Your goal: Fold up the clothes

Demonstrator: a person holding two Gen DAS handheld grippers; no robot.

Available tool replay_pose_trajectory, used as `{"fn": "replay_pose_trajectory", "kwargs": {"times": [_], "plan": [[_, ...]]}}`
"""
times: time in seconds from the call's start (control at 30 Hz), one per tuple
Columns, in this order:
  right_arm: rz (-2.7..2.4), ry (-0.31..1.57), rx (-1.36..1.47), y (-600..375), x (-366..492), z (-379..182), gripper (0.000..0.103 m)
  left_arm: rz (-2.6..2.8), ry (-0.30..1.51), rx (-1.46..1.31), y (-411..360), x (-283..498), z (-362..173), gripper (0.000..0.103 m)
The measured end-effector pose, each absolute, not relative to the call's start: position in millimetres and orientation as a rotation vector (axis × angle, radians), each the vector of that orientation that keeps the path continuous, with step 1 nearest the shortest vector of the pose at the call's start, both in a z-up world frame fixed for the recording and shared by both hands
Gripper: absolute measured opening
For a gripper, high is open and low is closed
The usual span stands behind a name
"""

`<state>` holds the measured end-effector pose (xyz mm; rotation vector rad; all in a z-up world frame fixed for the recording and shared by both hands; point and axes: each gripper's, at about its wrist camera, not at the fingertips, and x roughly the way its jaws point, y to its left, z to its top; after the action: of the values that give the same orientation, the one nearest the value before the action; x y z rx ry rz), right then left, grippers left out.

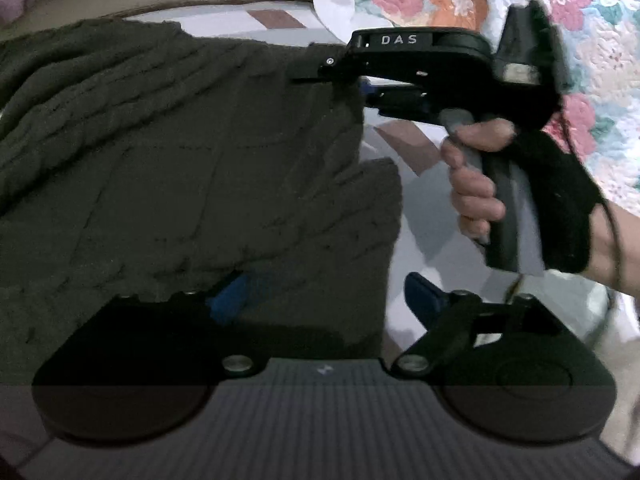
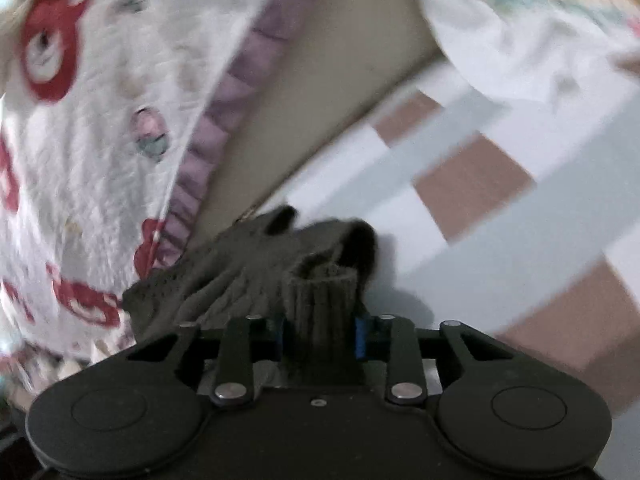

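A dark olive knitted sweater (image 1: 180,168), ribbed and cabled, lies spread on the bed (image 1: 404,140), whose sheet is a smooth check of pale grey, white and brown squares. The sweater reaches toward the bed's far edge, where a beige headboard (image 2: 320,92) rises. The left gripper (image 1: 324,300) is released, its blue pads spread wide over the sweater's near hem. The right gripper (image 1: 352,92) (image 2: 320,336), held by a hand (image 1: 476,184), is clenched on a ribbed tubular cuff (image 2: 318,296) at the sweater's far right corner. A fluffy white blanket (image 2: 92,152) with red bears and a floral quilt (image 1: 520,0) lie beyond.
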<state>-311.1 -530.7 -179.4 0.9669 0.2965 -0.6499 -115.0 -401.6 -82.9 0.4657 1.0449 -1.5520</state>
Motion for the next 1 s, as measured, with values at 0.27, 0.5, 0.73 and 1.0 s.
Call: {"fn": "replay_pose_trajectory", "kwargs": {"times": [0.27,0.5,0.73,1.0], "plan": [[-0.695,0.310,0.718,-514,-310,-128,0.026,-1.552,1.049,0.488,-409,-111,-80,0.023],[-0.819,0.351,0.621,-491,-347,-97,0.022,-1.744,1.211,0.396,-400,-119,-49,0.010],[-0.997,0.665,0.773,-520,-379,-156,0.030,-1.638,1.352,0.387,-420,-131,-89,0.017],[-0.800,0.577,0.780,-566,-365,-120,0.057,-1.627,1.201,0.277,-406,-79,-43,0.053]]}}
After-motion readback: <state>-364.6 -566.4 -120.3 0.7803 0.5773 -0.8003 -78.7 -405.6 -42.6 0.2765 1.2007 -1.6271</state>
